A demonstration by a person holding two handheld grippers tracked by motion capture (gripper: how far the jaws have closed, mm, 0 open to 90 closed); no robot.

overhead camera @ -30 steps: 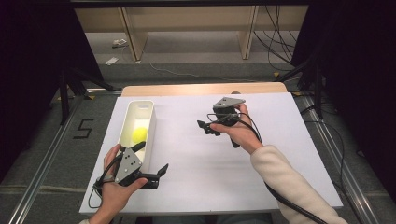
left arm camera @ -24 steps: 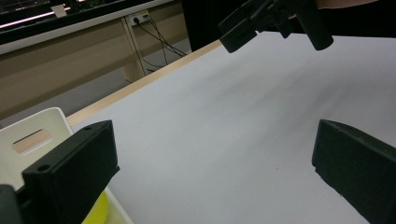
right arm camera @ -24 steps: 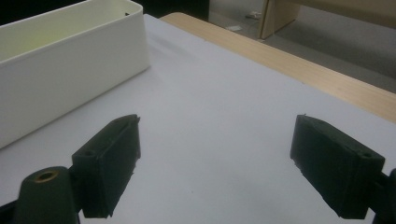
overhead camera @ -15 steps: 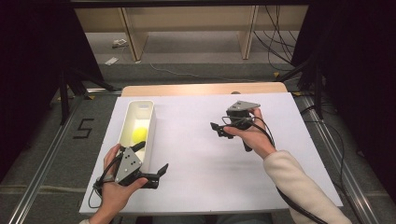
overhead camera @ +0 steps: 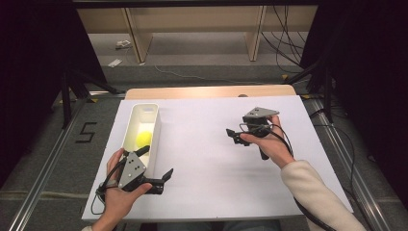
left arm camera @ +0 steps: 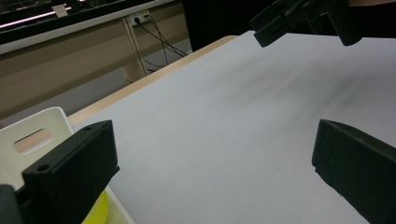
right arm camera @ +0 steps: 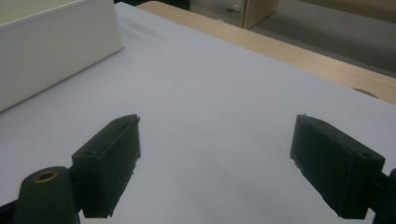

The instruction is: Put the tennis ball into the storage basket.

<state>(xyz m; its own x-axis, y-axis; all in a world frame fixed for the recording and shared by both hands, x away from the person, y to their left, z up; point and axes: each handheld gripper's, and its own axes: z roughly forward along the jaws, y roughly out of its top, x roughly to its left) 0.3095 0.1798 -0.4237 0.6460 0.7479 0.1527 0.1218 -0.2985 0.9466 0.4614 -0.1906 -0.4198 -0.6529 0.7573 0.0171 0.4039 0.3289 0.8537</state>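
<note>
A long white bin [overhead camera: 146, 110] stands on the left of the white table, with a yellow ball [overhead camera: 143, 139] inside it. My left gripper [overhead camera: 155, 163] is held just in front of the bin's near right corner, open and holding nothing. In the left gripper view its jaws [left arm camera: 212, 172] stand wide apart, with the bin [left arm camera: 32, 135] and the ball's edge [left arm camera: 95, 212] at lower left. My right gripper [overhead camera: 234, 136] hovers right of centre, open and empty. In its own view the right gripper [right arm camera: 215, 158] faces the bin's wall [right arm camera: 56, 46].
White sheet [overhead camera: 202, 163] covers the table; a wooden strip [overhead camera: 211, 91] runs along its far edge. Beyond it are grey floor, shelf legs and cables. The right gripper [left arm camera: 299, 18] appears at the top of the left gripper view.
The right gripper has moved away from the bin, to the right and toward the near side. The left gripper has stayed in place.
</note>
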